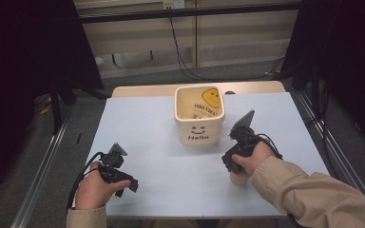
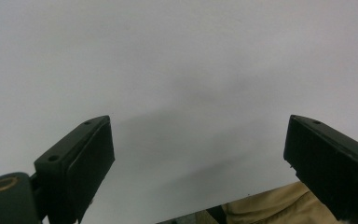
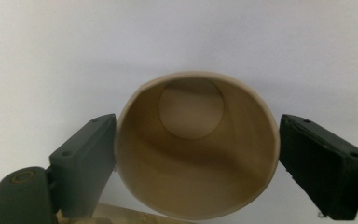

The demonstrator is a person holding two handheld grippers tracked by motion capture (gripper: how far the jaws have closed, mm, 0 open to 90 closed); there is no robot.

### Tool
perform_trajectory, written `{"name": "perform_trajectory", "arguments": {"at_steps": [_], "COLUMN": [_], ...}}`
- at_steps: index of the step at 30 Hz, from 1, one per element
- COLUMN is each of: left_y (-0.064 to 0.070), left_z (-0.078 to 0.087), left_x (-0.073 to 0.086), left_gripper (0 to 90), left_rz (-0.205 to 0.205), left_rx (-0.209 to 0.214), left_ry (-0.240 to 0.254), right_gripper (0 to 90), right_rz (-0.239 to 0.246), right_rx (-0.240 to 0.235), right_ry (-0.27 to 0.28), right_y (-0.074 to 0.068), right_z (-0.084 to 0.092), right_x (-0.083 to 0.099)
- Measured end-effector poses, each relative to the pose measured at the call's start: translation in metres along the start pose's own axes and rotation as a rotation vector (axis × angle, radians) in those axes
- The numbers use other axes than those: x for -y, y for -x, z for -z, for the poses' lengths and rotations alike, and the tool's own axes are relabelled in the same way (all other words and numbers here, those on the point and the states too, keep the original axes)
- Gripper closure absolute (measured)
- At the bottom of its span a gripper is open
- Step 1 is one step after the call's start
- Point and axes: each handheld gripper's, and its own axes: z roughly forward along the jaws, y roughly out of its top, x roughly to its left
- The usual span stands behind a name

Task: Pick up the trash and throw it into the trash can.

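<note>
A tan paper cup stands upright between the jaws of my right gripper, and I look straight down into its hollow inside. Both jaws touch the cup's rim, one on each side. In the high view the cup peeks out under the right hand near the table's front right, with the right gripper pointing down onto it. My left gripper hovers low over the front left of the table; its jaws stand wide apart around bare surface, as the left gripper view shows.
A cream square bin with a smiley face and "Hello" on its front stands at the table's middle back, with a yellow smiley printed inside. The pale blue table top lies between the two hands. Metal rails run along both table sides.
</note>
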Motion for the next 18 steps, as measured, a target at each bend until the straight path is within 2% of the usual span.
{"name": "perform_trajectory", "arguments": {"at_steps": [4,8,13,18], "left_y": [0.0002,0.0002,-0.0003,0.0004], "left_z": [0.0007,0.0005,0.0006,0.0006], "left_x": [0.0003,0.0002,0.0001,0.0001], "left_gripper": [8.2,8.3,8.2,8.2], "left_rz": [0.004,0.000,0.000,0.005], "left_rx": [0.001,-0.002,-0.001,0.002], "left_ry": [0.002,0.003,0.002,0.003], "right_gripper": [14.2,17.2,18.5,19.0], "right_rz": [-0.007,-0.005,0.003,0.012], "right_rx": [0.003,-0.013,0.018,0.014], "right_ry": [-0.013,-0.012,0.003,-0.003], "right_y": [-0.0006,-0.0006,0.0007,0.0028], "right_z": [-0.0035,-0.0051,-0.0018,0.0038], "right_x": [0.0021,0.0027,0.0017,0.0010]}}
